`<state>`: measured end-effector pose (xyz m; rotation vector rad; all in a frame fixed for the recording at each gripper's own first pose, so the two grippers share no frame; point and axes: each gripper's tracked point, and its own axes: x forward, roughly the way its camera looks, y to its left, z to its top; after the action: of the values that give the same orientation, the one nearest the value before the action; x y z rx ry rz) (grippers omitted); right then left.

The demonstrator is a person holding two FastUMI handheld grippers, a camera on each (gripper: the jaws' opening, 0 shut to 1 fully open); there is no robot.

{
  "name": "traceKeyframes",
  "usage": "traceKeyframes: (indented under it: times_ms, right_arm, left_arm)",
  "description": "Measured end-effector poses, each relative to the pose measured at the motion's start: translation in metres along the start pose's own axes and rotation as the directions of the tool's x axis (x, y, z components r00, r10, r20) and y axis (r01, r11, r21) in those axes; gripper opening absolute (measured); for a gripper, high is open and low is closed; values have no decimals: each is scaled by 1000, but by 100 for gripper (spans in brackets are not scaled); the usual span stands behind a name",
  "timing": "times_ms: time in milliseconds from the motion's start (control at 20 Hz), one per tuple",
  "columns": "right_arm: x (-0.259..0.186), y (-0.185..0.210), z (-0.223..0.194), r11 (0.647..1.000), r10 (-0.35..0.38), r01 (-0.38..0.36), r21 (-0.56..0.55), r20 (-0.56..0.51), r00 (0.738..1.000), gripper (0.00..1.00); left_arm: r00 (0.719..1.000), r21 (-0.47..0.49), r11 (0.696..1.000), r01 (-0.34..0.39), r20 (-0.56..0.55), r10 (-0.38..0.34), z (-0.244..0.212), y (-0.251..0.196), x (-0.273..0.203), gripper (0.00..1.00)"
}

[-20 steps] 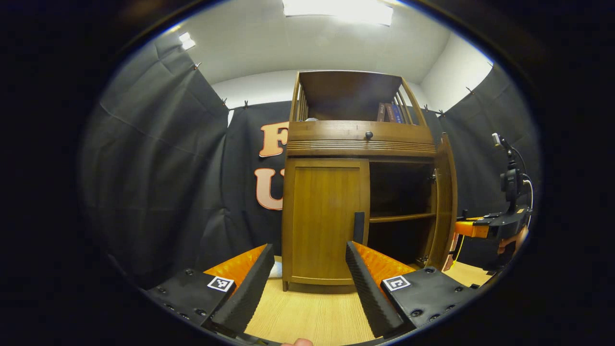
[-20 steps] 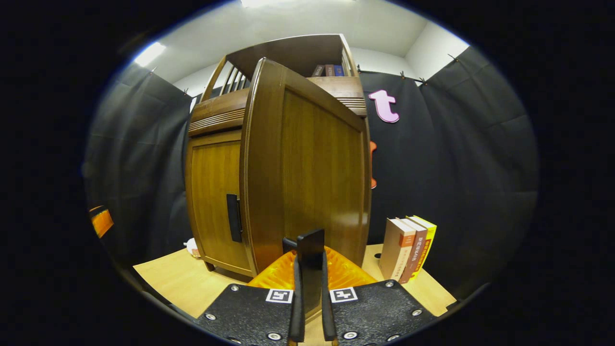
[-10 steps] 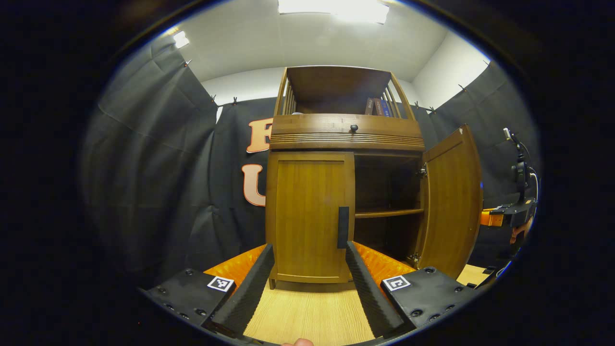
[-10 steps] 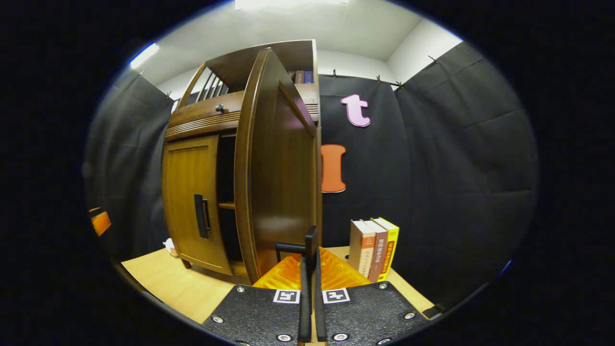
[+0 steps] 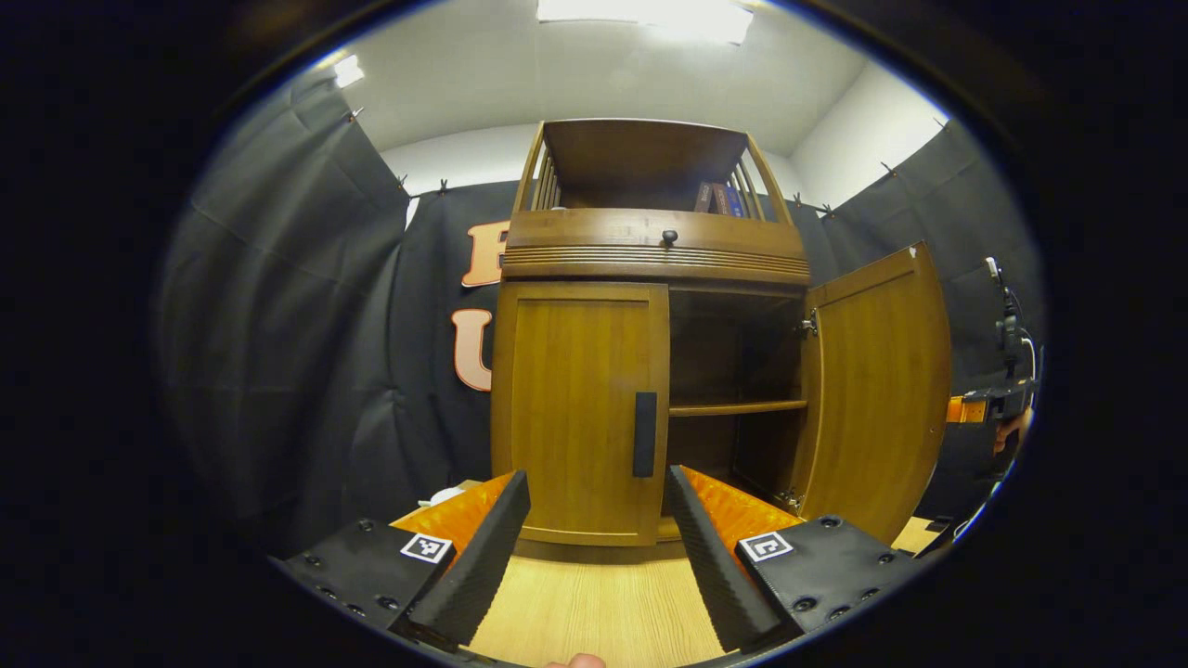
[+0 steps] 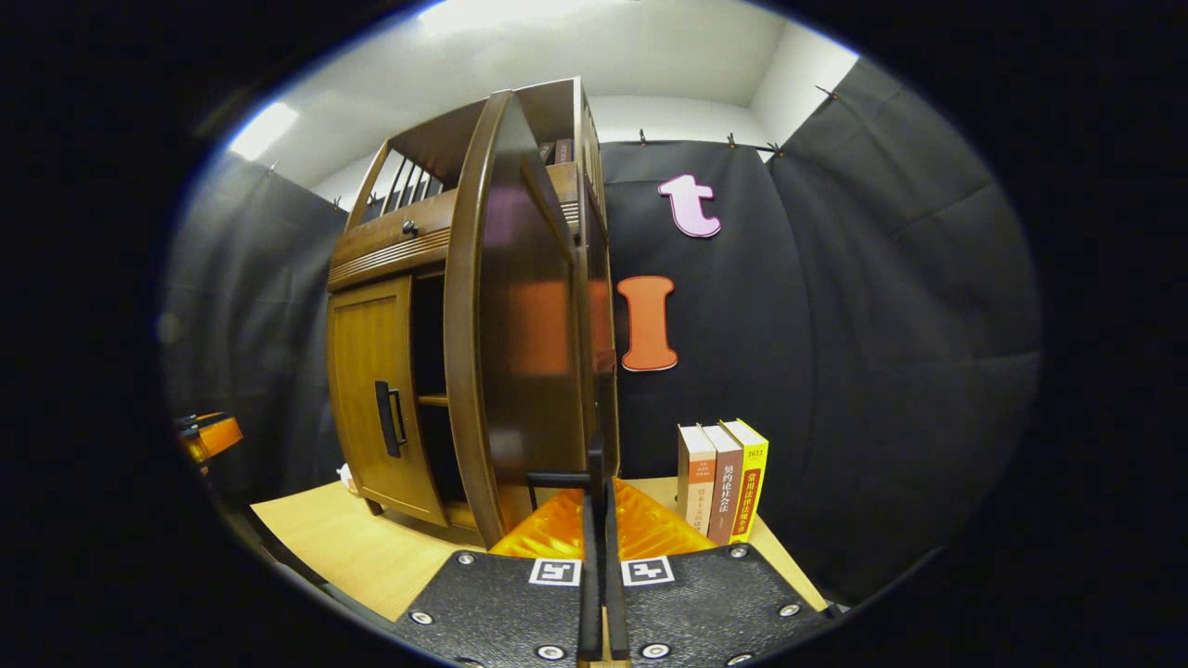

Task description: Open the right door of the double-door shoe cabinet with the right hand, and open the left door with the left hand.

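Note:
In the left gripper view the brown wooden shoe cabinet (image 5: 650, 246) stands on a light wood floor. Its left door (image 5: 571, 408) is closed, with a black vertical handle (image 5: 644, 434) at its inner edge. My left gripper (image 5: 594, 506) is open, a short way in front of that door, touching nothing. The right door (image 5: 877, 390) stands swung out, showing a dark inside with one shelf (image 5: 733, 406). In the right gripper view my right gripper (image 6: 599, 492) is shut on the right door's black handle (image 6: 561, 480); the right door (image 6: 510, 325) appears nearly edge-on.
Three upright books (image 6: 724, 478) stand on the floor right of the cabinet, against the black cloth wall. A drawer with a small knob (image 5: 668, 237) and an open top shelf with books (image 5: 719, 197) sit above the doors. Bare floor (image 5: 594, 612) lies before the cabinet.
The right door has swung farther open with my right gripper on its handle. My left gripper has come closer to the closed left door, now centred near its handle.

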<state>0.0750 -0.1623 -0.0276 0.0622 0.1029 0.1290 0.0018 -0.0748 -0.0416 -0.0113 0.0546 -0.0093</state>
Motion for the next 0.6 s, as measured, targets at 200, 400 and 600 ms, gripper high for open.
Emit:
traceKeyframes:
  times_ms: [200, 400, 600]
  right_arm:
    - [2, -4, -2, 999, 34, -34, -2, -9, 999, 3]
    - [-15, -8, -20, 999, 16, -19, -50, -58, 998, 8]
    - [-46, -9, -20, 999, -21, 20, -25, -44, 999, 20]
  left_arm:
    - [1000, -10, 1000, 8, 0, -8, -4, -6, 15, 97]
    - [1000, -15, 1000, 12, 9, -12, -3, -14, 38, 98]
    - [999, 25, 999, 31, 27, -32, 0, -26, 62, 97]
